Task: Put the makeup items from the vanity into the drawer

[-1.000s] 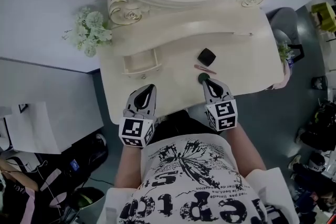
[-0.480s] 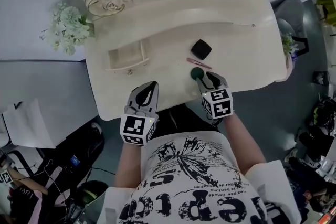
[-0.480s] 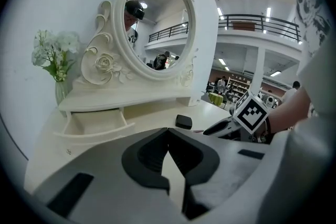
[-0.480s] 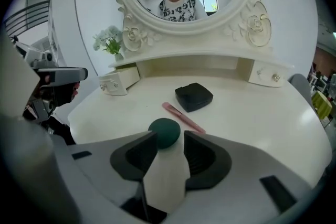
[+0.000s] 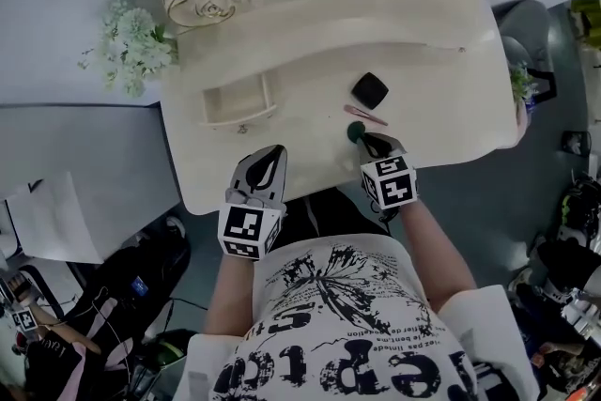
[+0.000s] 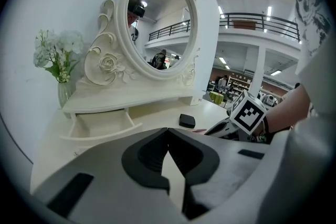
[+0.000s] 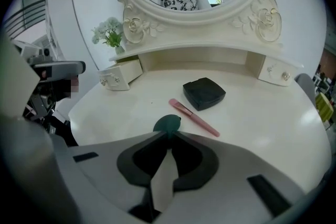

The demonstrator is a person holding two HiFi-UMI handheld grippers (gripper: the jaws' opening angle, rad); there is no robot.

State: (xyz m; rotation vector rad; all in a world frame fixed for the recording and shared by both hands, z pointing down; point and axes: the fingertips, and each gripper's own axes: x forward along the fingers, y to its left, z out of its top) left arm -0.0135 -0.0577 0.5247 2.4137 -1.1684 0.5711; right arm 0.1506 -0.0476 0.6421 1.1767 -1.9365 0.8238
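- The right gripper (image 7: 168, 135), wider a moment ago, is closing its jaws on the green sponge (image 7: 167, 123).
- The pickup looks begun; the drawer (image 5: 235, 99) waits open.
- The left gripper (image 6: 168, 131) is closed and empty.

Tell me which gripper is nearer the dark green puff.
Right. The right gripper is at the dark green puff, its jaws closing on the puff's near edge. The left gripper hangs shut over the vanity's front edge, well to the puff's left.
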